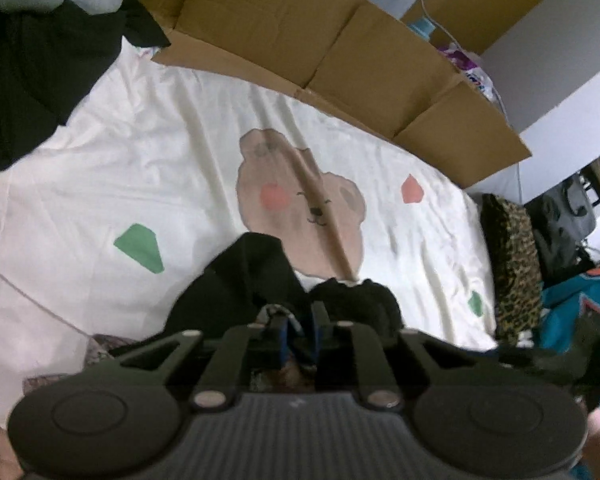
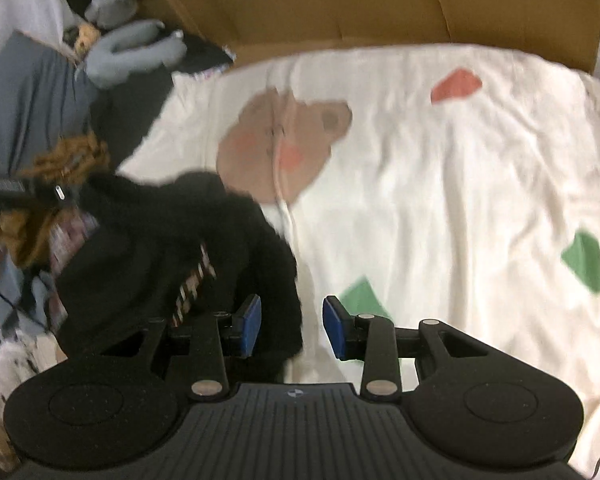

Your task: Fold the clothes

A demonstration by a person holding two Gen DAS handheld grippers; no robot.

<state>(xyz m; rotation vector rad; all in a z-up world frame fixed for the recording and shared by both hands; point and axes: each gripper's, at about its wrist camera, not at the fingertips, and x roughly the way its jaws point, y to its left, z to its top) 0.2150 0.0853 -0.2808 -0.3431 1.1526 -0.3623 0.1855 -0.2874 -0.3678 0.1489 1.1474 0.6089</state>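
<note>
A black garment [image 1: 240,280] hangs bunched from my left gripper [image 1: 298,332], whose blue pads are shut on its fabric just above the cream bedsheet [image 1: 140,160]. In the right wrist view the same black garment [image 2: 160,240], with a striped label on it, is held up at the left over the cream bedsheet [image 2: 440,200]. My right gripper [image 2: 292,330] is open with nothing between its pads. Its left pad sits in front of the garment's lower edge; whether it touches is unclear.
The sheet carries a brown bear print [image 1: 300,208] and green and red patches. Flattened cardboard [image 1: 320,40] stands along the bed's far side. Dark clothes and a grey plush toy [image 2: 128,52] lie at the head end. A leopard-print item [image 1: 516,264] and teal clothing lie off the right edge.
</note>
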